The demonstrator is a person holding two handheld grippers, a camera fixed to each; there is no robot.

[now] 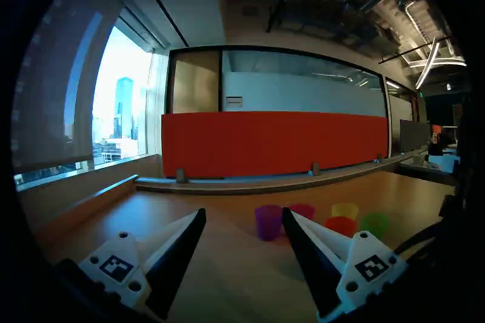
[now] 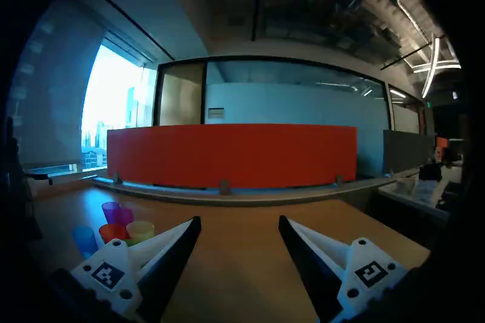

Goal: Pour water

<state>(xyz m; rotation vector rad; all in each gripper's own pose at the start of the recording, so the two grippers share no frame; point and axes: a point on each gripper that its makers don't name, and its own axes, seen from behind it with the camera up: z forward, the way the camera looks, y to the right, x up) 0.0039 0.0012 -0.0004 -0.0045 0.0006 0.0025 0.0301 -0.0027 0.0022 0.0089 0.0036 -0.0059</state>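
Observation:
A cluster of small translucent cups stands on the wooden table (image 1: 230,262). In the left gripper view I see a purple cup (image 1: 268,221), a pink cup (image 1: 301,210), a yellow cup (image 1: 345,209), an orange cup (image 1: 340,225) and a green cup (image 1: 374,223). My left gripper (image 1: 242,214) is open and holds nothing; the purple cup stands just beyond its right fingertip. In the right gripper view the cups sit far left: purple cup (image 2: 110,210), yellow cup (image 2: 140,230), orange cup (image 2: 112,232), blue cup (image 2: 84,239). My right gripper (image 2: 238,221) is open over bare table, to the right of the cups.
A long red partition (image 1: 273,144) runs along the table's far edge. A bright window (image 1: 121,117) lies to the left. Dark cabling (image 1: 424,238) shows at the right edge of the left gripper view. Other desks (image 2: 418,186) stand at the far right.

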